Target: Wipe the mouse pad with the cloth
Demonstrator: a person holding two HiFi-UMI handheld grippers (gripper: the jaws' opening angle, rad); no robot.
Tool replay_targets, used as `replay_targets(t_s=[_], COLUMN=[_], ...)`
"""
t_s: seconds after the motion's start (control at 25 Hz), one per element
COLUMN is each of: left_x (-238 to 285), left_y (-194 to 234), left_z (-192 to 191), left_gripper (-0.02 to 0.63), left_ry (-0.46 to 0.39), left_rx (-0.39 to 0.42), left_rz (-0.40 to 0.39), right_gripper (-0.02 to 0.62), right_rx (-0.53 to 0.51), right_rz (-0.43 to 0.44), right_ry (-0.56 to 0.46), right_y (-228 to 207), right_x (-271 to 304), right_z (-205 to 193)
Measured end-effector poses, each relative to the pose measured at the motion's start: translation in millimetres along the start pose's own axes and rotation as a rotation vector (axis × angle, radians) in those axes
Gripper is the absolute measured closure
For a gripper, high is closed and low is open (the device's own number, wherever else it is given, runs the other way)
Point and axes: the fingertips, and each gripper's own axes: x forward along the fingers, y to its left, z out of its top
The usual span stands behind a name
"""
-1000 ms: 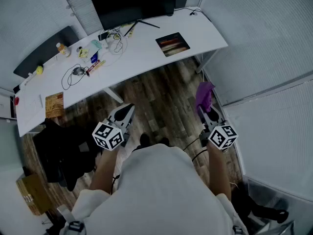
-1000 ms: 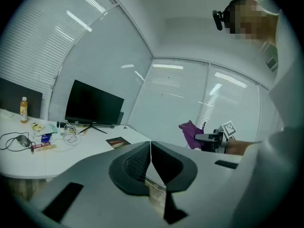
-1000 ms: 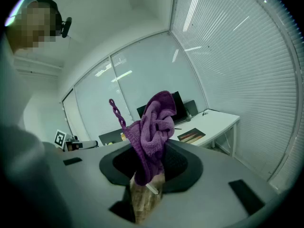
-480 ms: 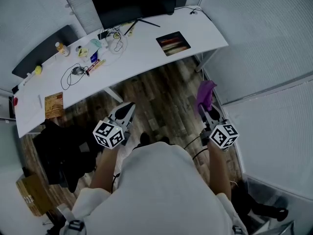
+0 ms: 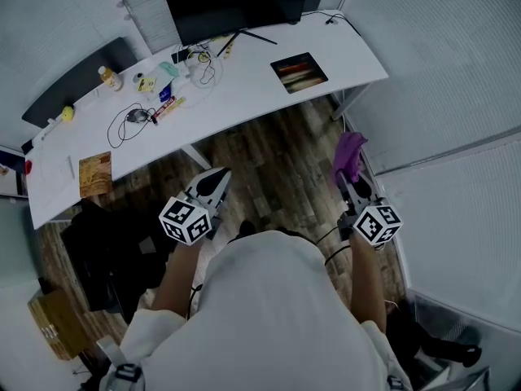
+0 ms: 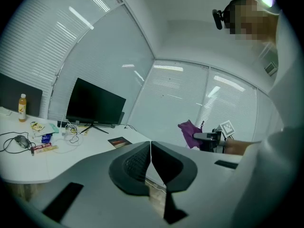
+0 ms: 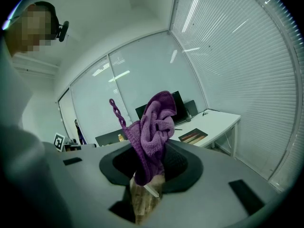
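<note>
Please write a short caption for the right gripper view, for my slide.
Right gripper clamps a purple cloth; mouse pad on the white desk beyond.

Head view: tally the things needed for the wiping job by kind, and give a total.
tongs: 2 (left tongs, right tongs)
cloth: 1
mouse pad: 1
total: 4

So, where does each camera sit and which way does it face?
Head view: on the head, facing down at desk; arms, left claw, right claw show.
Left gripper view: on left claw, shut, facing desk; shirt at right.
Right gripper view: on right claw, shut on cloth, facing desk; shirt at left.
Shared: all show the mouse pad.
</note>
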Motion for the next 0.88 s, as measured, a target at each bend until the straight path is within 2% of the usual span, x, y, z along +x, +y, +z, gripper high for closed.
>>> replay_targets(t_s=[0.52,0.88], left_x=[-4,44], left_y=[38,61], left_z=[4,14], left_gripper=[0.584,0.583], left_ry=[0.011,0.011], left_rx=[-0.007,-0.003], left_rz=[0.007,0.048], right_gripper=[0.465,0.465], right_rx=[0.011,0.011], right_rz=[-0.002,0.035], right_ry=[0.022,0.051], right_y=[10,-31], right_x=[35,87], right_z=[-10,8])
